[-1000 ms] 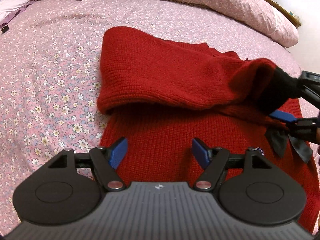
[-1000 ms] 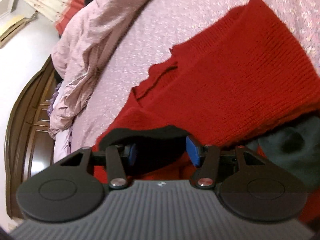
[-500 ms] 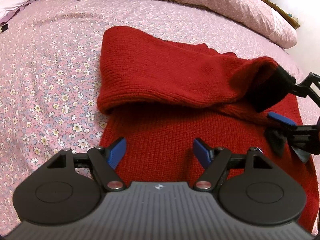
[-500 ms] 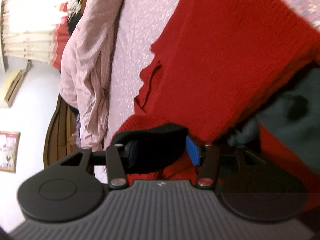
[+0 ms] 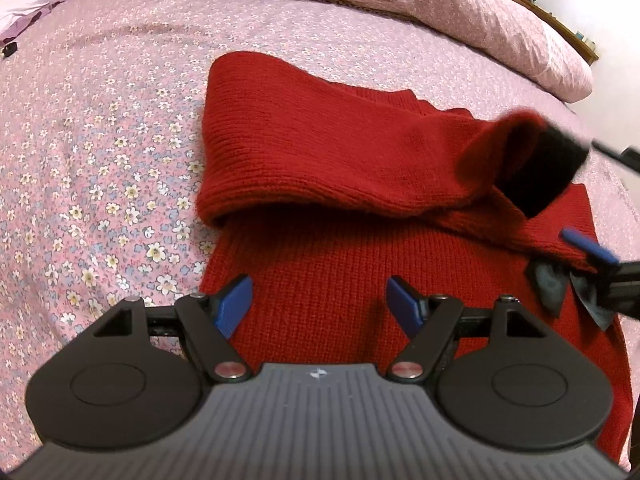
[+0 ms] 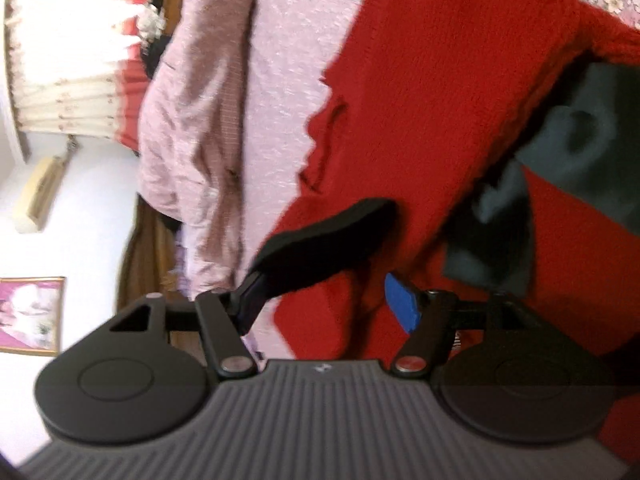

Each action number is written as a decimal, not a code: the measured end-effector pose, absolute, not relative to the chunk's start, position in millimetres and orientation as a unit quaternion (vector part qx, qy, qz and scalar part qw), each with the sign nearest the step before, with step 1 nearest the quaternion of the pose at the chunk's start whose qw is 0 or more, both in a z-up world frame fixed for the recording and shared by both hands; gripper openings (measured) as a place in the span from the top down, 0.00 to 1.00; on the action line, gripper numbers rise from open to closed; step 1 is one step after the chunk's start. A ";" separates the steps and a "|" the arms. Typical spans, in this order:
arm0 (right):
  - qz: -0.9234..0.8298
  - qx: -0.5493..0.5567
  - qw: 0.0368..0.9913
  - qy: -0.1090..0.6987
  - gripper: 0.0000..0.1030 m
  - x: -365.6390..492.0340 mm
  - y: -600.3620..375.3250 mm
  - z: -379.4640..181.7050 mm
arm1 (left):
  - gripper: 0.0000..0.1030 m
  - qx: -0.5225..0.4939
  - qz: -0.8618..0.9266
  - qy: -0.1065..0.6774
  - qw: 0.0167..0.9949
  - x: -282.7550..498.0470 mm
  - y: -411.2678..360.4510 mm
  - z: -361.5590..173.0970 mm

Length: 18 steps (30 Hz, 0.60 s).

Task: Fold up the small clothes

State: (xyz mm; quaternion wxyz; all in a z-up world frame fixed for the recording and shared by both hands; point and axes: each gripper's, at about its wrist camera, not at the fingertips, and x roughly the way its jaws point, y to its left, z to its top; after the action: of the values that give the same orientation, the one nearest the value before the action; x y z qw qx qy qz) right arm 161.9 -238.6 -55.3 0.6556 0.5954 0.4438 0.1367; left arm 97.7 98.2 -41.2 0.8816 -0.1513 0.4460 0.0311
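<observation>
A red knit sweater [image 5: 320, 168] lies on the bed with one sleeve folded across its body. The sleeve ends in a black cuff [image 5: 548, 172]. My left gripper [image 5: 320, 304] hovers over the lower body of the sweater, open and holding nothing. At the right edge, my right gripper [image 5: 600, 200] has its jaws opening around the cuff. In the right wrist view the cuff [image 6: 320, 236] rests against the left finger, and the right pad [image 6: 400, 300] stands apart from it. A dark grey patch [image 6: 580, 152] sits on the sweater [image 6: 440, 80] beside the sleeve.
The floral pink sheet [image 5: 100, 140] spreads out to the left of the sweater. A bunched pink quilt [image 5: 440, 4] lies along the far side. A brown wooden bed frame [image 6: 136, 248] and a framed picture [image 6: 28, 316] are beyond the bed's edge.
The right gripper has rolled and its jaws have widened, so the black cuff is no longer pinched between both pads. The left gripper has stayed put and open.
</observation>
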 end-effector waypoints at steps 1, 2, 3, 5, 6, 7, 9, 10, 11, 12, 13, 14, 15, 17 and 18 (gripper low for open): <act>0.140 0.595 0.660 0.436 0.34 161.3 -239.3 -50.8 | 0.24 -0.152 0.031 0.446 0.882 97.9 98.1 -41.1; 0.144 0.592 0.665 0.432 0.34 161.0 -239.2 -45.9 | 0.24 -0.152 0.032 0.446 0.882 97.8 98.4 -41.4; 0.148 0.589 0.665 0.434 0.34 161.8 -237.7 -43.2 | 0.24 -0.152 0.033 0.446 0.882 97.8 98.0 -41.4; 0.151 0.594 0.652 0.447 0.34 164.2 -233.3 -43.9 | 0.24 -0.150 0.034 0.445 0.882 97.5 97.4 -41.2; 0.148 0.595 0.648 0.452 0.34 166.0 -230.4 -45.5 | 0.24 -0.148 0.034 0.445 0.882 97.3 96.7 -41.6; 0.141 0.591 0.651 0.455 0.34 168.8 -227.4 -46.8 | 0.24 -0.147 0.033 0.446 0.882 97.1 96.6 -41.7; 0.122 0.580 0.665 0.454 0.34 174.9 -223.5 -48.7 | 0.24 -0.146 0.032 0.446 0.882 97.8 96.6 -42.2; 0.113 0.575 0.671 0.453 0.34 179.4 -221.9 -50.5 | 0.24 -0.147 0.032 0.446 0.882 98.0 96.8 -42.3; 0.102 0.572 0.675 0.456 0.34 185.4 -220.2 -53.4 | 0.24 -0.148 0.032 0.446 0.882 98.3 97.1 -42.5; 0.095 0.570 0.676 0.458 0.34 191.1 -219.0 -56.4 | 0.24 -0.149 0.032 0.446 0.882 98.5 97.8 -42.9; 0.091 0.570 0.678 0.456 0.34 195.8 -218.1 -59.5 | 0.24 -0.151 0.033 0.446 0.882 98.6 98.2 -42.7; 0.088 0.567 0.684 0.450 0.34 200.6 -218.7 -61.2 | 0.24 -0.153 0.033 0.446 0.882 98.8 98.9 -42.6; 0.083 0.561 0.694 0.443 0.39 203.5 -219.3 -60.7 | 0.24 -0.156 0.033 0.445 0.881 98.9 99.6 -42.0; 0.090 0.521 0.740 0.416 0.74 207.6 -221.4 -50.8 | 0.24 -0.162 0.034 0.441 0.882 98.2 103.2 -40.7; 0.097 0.491 0.765 0.405 0.79 209.1 -221.9 -42.7 | 0.24 -0.162 0.035 0.440 0.883 98.1 104.8 -40.2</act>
State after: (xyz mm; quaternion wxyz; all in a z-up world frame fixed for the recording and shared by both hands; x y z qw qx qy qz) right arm 209.1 -221.9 -42.7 0.7650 0.4914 0.4049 0.0966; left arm 98.1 104.8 -40.2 0.8827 -0.1623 0.4395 0.0349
